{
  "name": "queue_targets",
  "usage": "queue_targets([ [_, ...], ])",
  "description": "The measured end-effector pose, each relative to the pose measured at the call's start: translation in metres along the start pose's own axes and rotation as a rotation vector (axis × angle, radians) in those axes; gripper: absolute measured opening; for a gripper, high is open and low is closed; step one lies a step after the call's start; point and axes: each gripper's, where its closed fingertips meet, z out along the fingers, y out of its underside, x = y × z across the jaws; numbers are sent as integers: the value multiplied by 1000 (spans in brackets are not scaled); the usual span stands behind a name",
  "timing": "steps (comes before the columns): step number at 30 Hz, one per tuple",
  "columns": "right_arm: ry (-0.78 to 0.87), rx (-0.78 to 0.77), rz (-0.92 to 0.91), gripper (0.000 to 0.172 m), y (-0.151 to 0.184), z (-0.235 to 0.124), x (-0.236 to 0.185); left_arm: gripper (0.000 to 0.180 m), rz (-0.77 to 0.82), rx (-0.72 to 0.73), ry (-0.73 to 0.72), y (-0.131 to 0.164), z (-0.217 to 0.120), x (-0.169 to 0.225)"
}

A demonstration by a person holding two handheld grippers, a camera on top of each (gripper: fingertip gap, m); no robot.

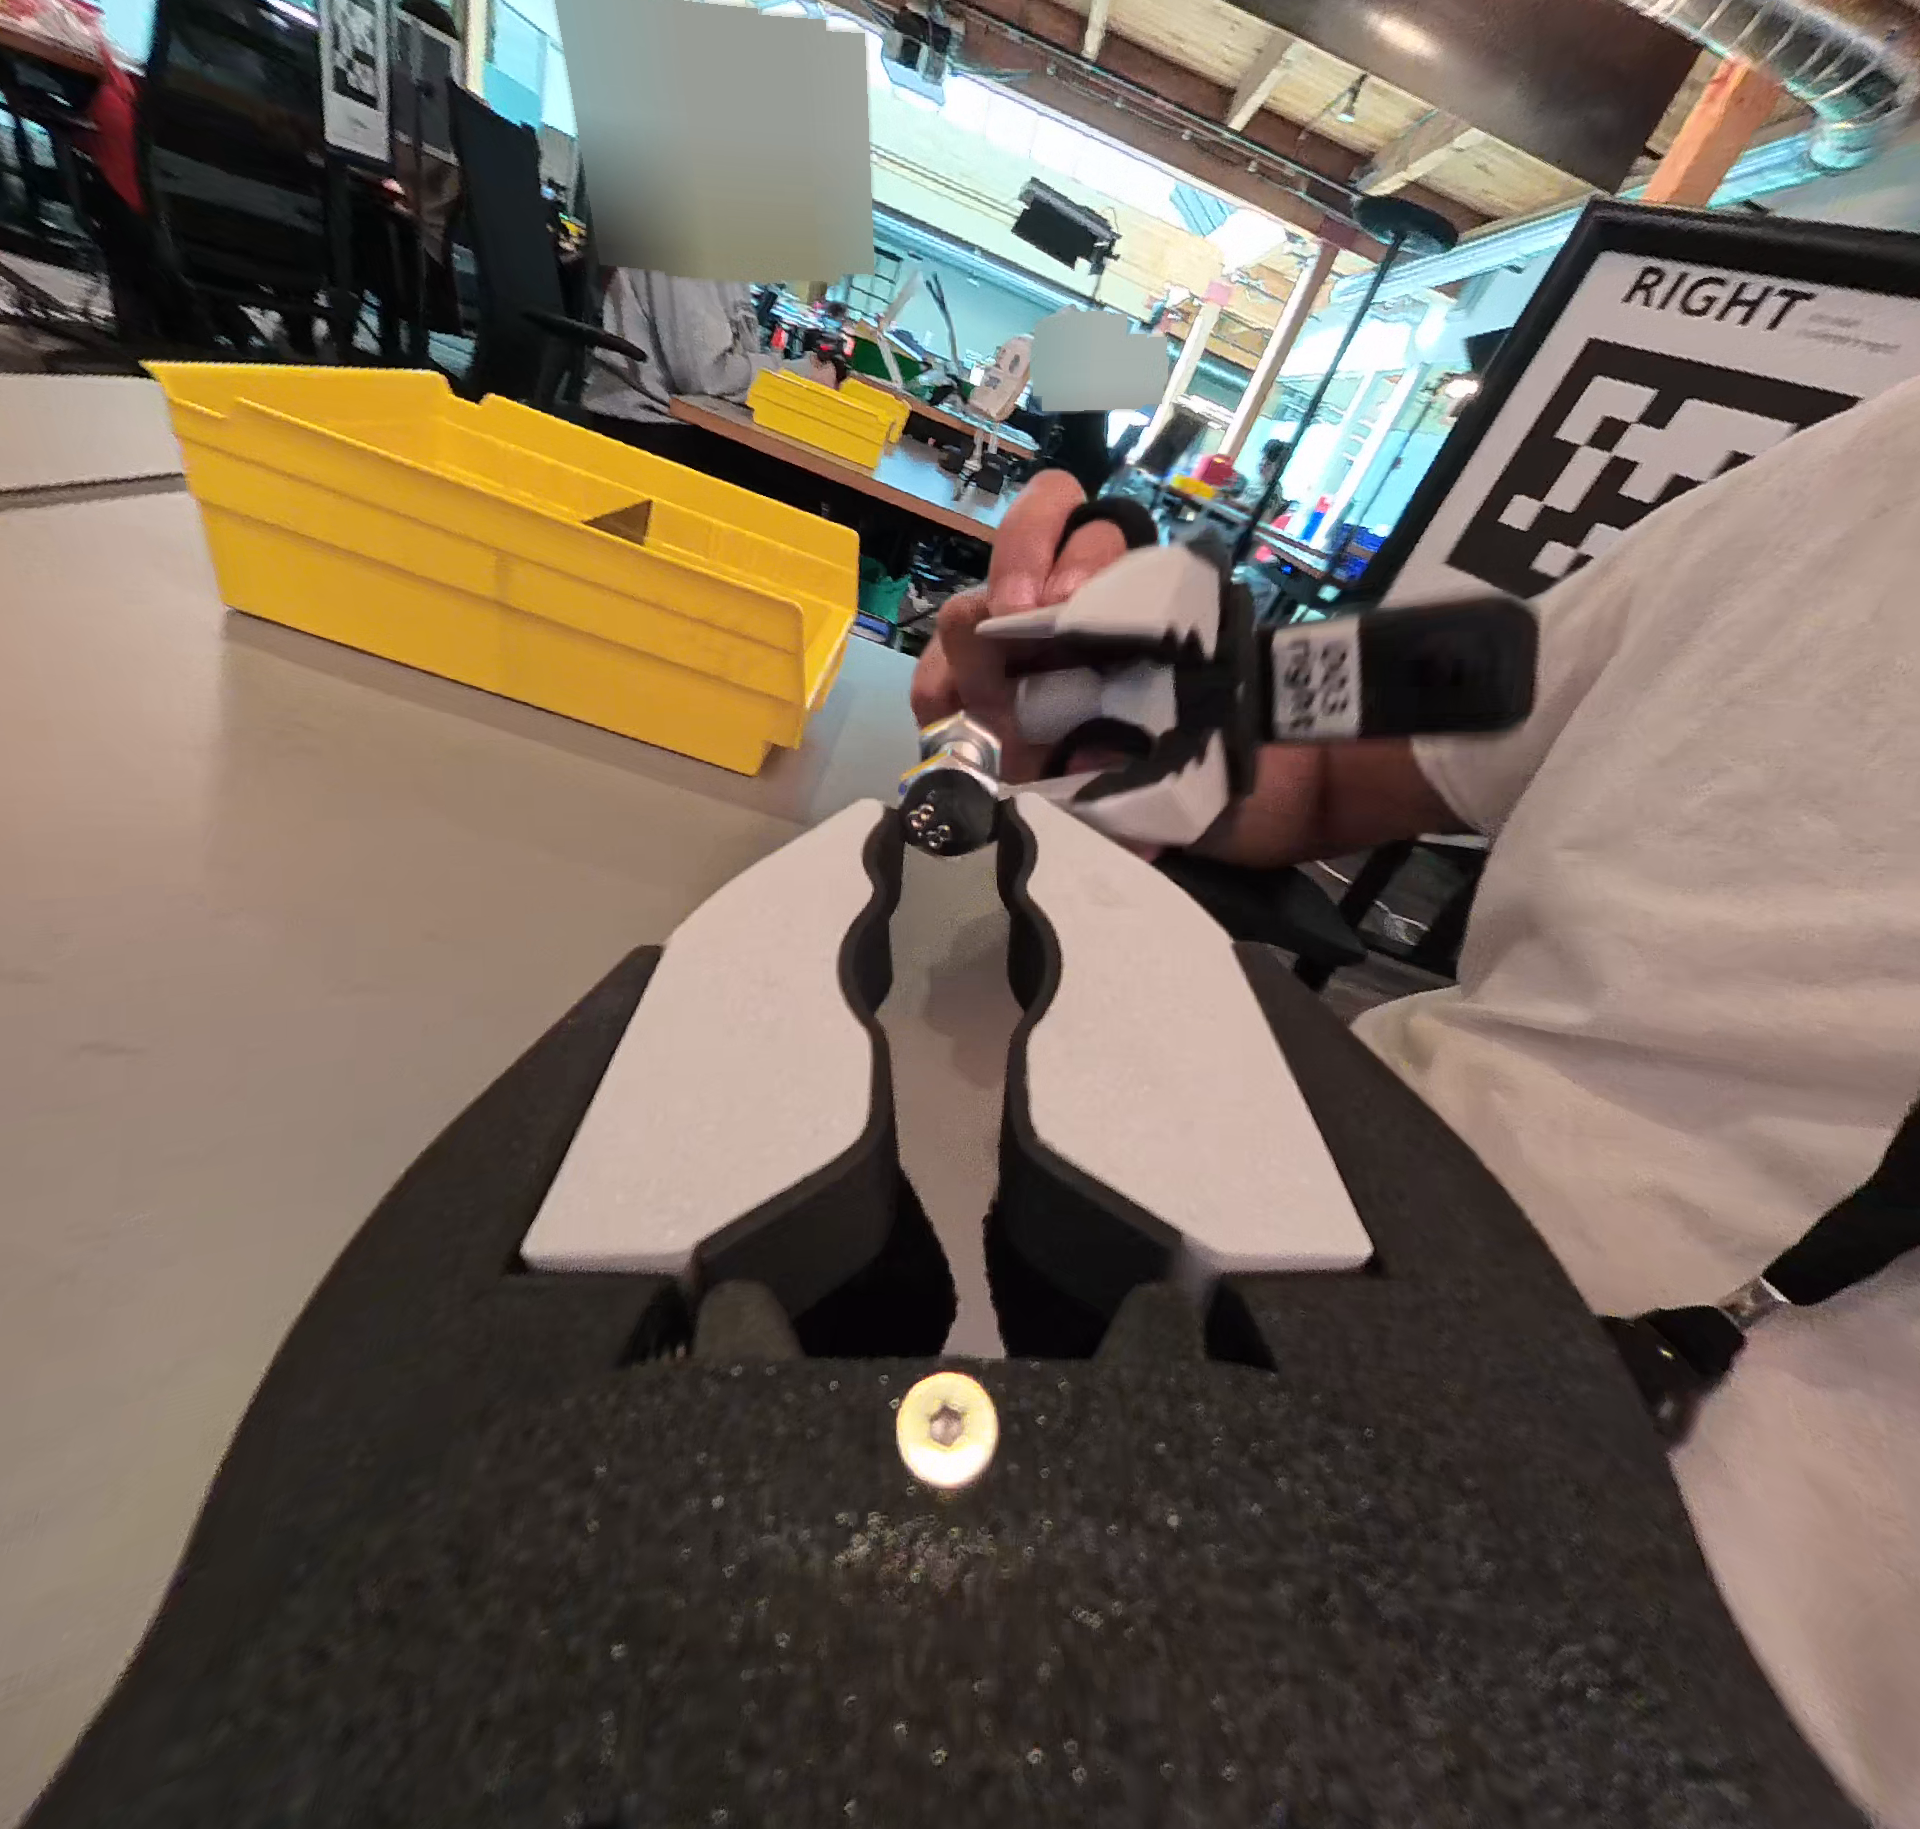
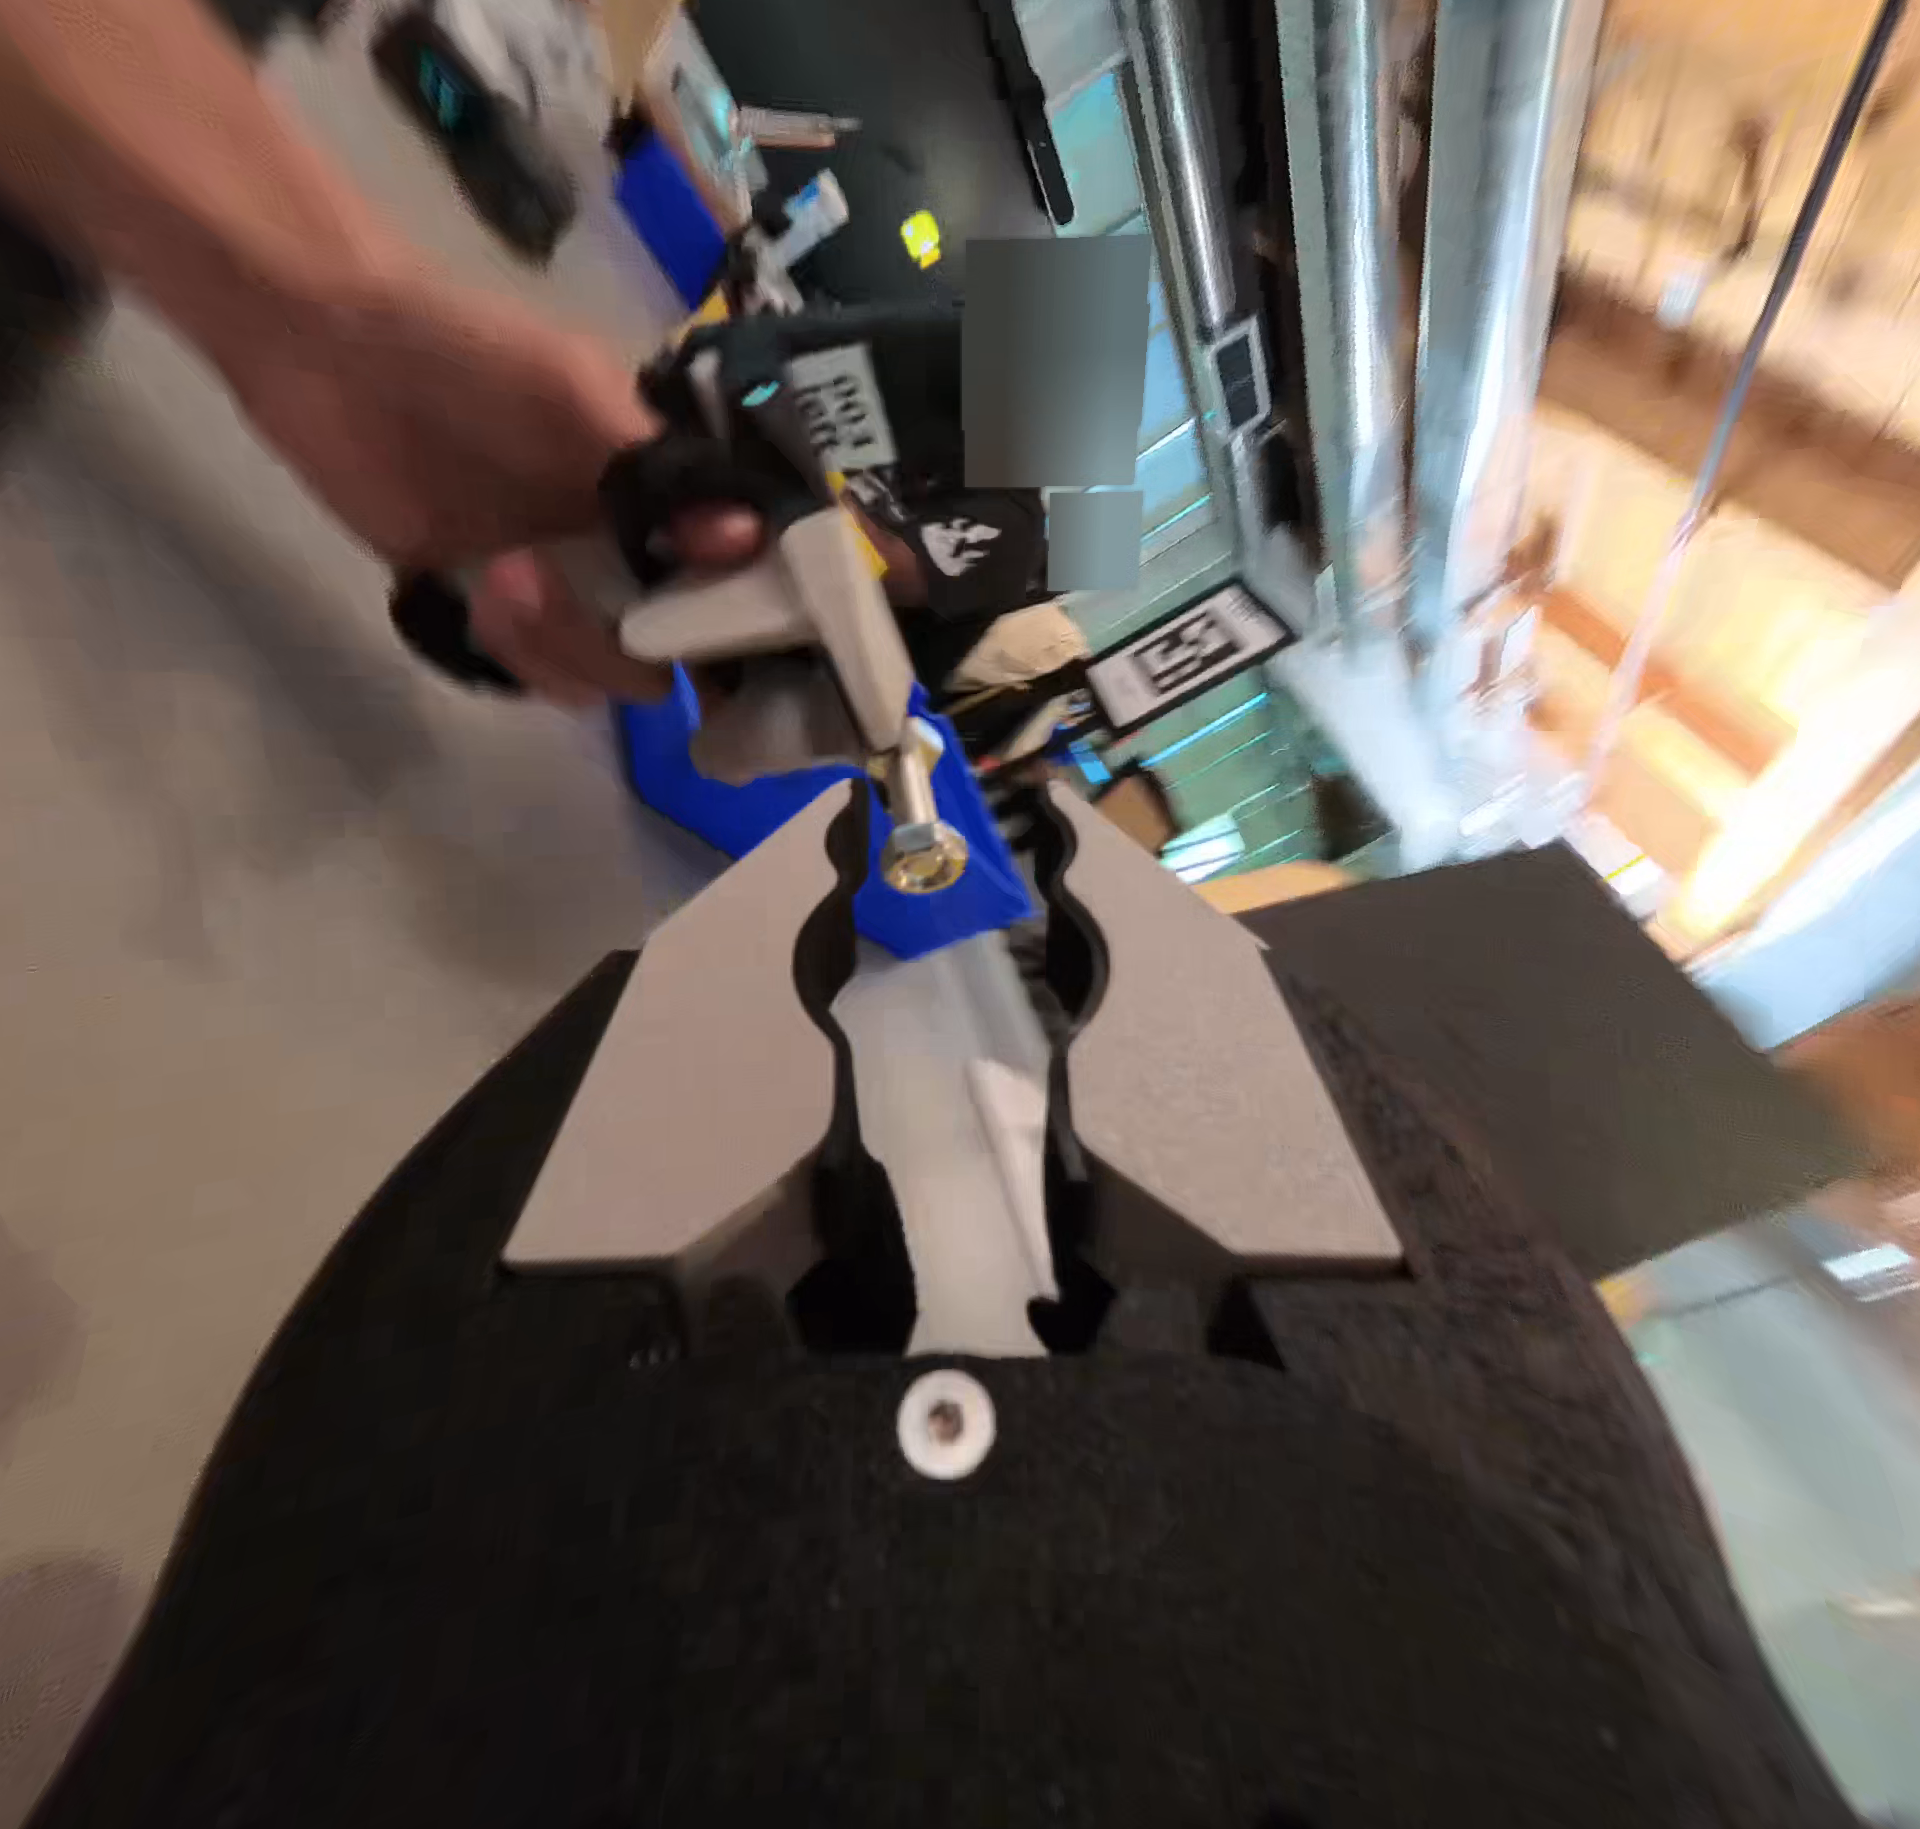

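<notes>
My left gripper is shut on the black, pin-bearing end of a metal threaded cylinder and holds it above the table. The cylinder carries a hex nut and a yellow label. In the right wrist view the nut end of the cylinder sits between my right gripper's spread fingers, close to the left pad, with a clear gap to the right pad. The left gripper grips the cylinder's far end there. In the left wrist view the right gripper straddles the metal part, fingers apart.
A yellow bin stands on the grey table at the back left. A blue bin lies behind the cylinder. A person in a white shirt is at the right, with a black-and-white marker board behind. The grippers are tip to tip, or close to it.
</notes>
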Motion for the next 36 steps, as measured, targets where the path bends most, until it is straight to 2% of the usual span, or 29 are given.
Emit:
queue_targets([
  [4, -164, -76, 758, 32, 24, 8, 8, 17, 35, 25, -72, -3, -6, -12],
  [6, -328, -83, 1138, 32, 36, 9, -4, 17, 81, 37, -96, -6, -8, -15],
  [10, -702, 82, 1888, 35, 28, 5, -9, 17, 214, 37, -130, -6, -6, -12],
  [13, -844, 194, 2202, 38, 28, 4, -9, 17, 275, 0, -128, 0, 1, -7],
  [16, -867, 210, 2263, 35, 28, 6, -14, 17, 308, -39, -131, 6, 7, -6],
  [17, -864, 205, 2249, 33, 27, 7, -16, 17, 307, -44, -132, 7, 8, -6],
  [19, -814, 173, 2195, 17, 30, 9, -17, 17, 292, -49, -126, 8, 8, -6],
  [23, -719, 150, 1992, 17, 31, 10, -16, 17, 275, -51, -127, 9, 8, -8],
  [25, -656, 130, 1777, 17, 29, 10, -15, 17, 229, -41, -104, 8, 7, -6],
  [30, -414, 16, 845, 17, 26, 8, -15, 17, -15, -29, 8, 7, 7, -1],
  [34, -157, -93, -47, 17, 29, 9, -12, 17, -63, -26, 30, 6, 7, 1],
  [36, -30, -135, -413, 17, 30, 12, -10, 17, -87, -32, 28, 7, 4, -2],
])
